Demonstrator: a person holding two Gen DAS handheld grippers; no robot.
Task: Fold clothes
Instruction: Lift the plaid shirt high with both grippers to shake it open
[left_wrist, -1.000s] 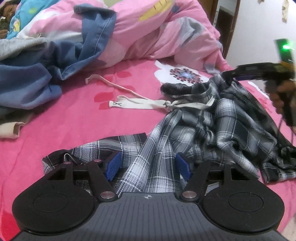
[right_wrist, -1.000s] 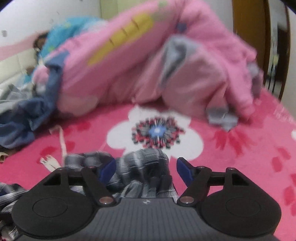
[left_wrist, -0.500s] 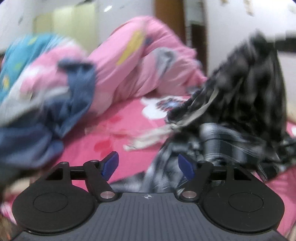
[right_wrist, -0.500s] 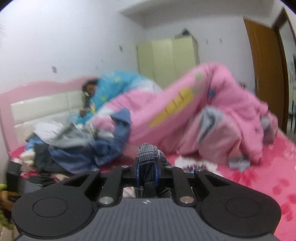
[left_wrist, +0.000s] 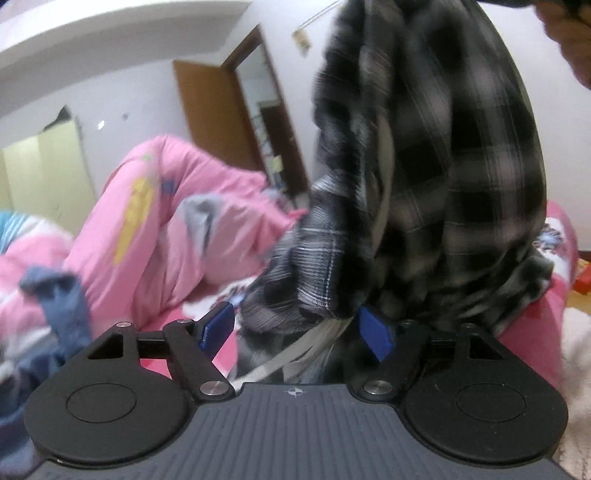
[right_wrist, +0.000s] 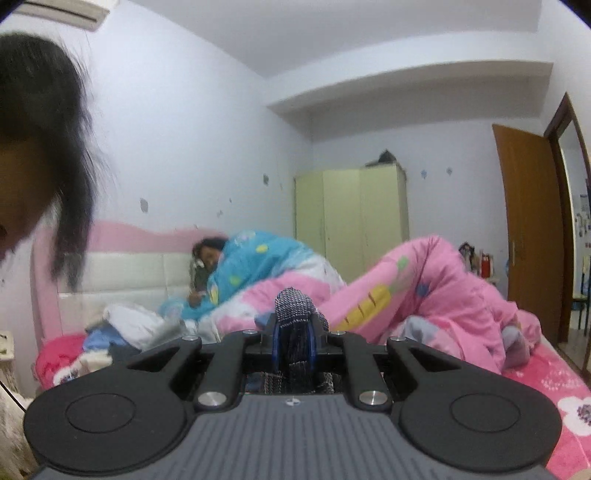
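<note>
One plaid garment (left_wrist: 424, 177) clamped in right hand-held gripper (right_wrist: 293, 341), hanging.

black-and-white plaid cloth garment (left_wrist: 436, 177) smeared by motion blur, top cut off by the upper edge, lower folds hiding the far bed. hand (left_wrist: 576, 40) cropped at the top right corner. only a pinched fold (right_wrist: 293, 314) visible in the right wrist view.

Your right gripper (right_wrist: 293, 341) pinches a fold of black-and-white plaid cloth (right_wrist: 295, 314); your left gripper (left_wrist: 295, 328) stands wide, jaws just opened further, pads unpressed.
</note>
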